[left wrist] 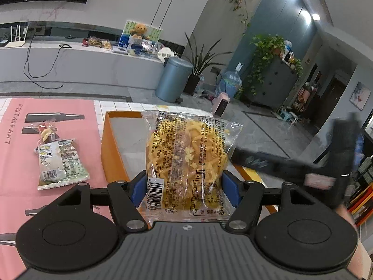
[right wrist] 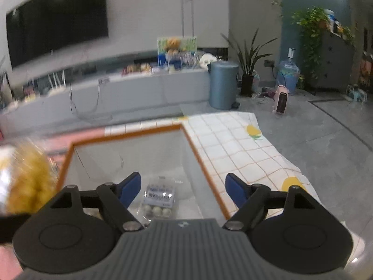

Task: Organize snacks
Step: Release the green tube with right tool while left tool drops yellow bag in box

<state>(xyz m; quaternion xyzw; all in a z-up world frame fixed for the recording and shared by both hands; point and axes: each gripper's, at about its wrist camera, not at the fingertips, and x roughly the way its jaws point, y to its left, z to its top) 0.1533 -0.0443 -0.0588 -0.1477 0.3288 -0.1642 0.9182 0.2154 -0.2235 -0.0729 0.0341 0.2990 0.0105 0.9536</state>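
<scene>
Your left gripper (left wrist: 184,186) squeezes the clear bag of yellow crunchy snacks (left wrist: 186,158) just over the orange-rimmed box (left wrist: 109,154). Your right gripper (right wrist: 184,190) hangs open and empty above the small clear pack of round sweets (right wrist: 158,198) lying inside the box. Next, I think, lower the yellow bag in and let go.

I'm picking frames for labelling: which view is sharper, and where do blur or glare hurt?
Left wrist view: sharp, print on the yellow snack packet readable; the right gripper smeared. Right wrist view: motion-blurred throughout, small packet in the orange box soft; ceiling lights flare.

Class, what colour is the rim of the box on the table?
Orange rim, clearest in the right wrist view.
</scene>
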